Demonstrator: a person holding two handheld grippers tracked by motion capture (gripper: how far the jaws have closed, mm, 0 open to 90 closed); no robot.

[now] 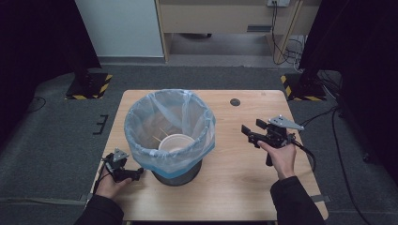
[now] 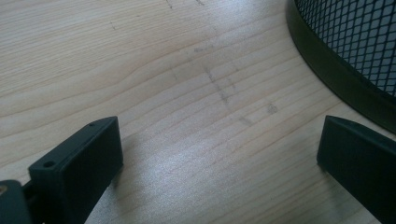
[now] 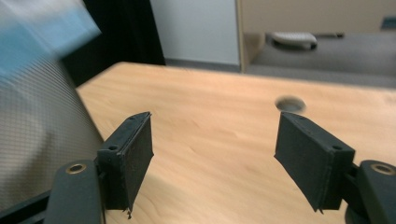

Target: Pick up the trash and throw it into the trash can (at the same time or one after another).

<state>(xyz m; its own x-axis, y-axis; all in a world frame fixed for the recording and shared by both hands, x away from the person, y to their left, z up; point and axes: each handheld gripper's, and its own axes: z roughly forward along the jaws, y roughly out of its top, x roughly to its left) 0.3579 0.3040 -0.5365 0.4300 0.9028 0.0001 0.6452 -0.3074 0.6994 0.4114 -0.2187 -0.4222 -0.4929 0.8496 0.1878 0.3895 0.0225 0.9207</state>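
Wastebasket of black mesh, lined with a pale blue bag, stands on the wooden table toward its left half, nearer the front edge than the back. Down inside it lies a white paper cup, resting against the near wall of the bag with a thin stick beside it.

The left gripper sits low by the front-left corner, just beside the basket's base — its own view shows both black jaws spread wide over bare wood, nothing between them, the basket's dark bottom rim curving past at the upper right.

The right gripper is held over the right half of the table, well apart from the basket and pointing toward it. Its jaws stand wide apart and empty — only tabletop shows between them in its own view, with the mesh wall blurred at the left and a round cable hole near the back edge beyond.
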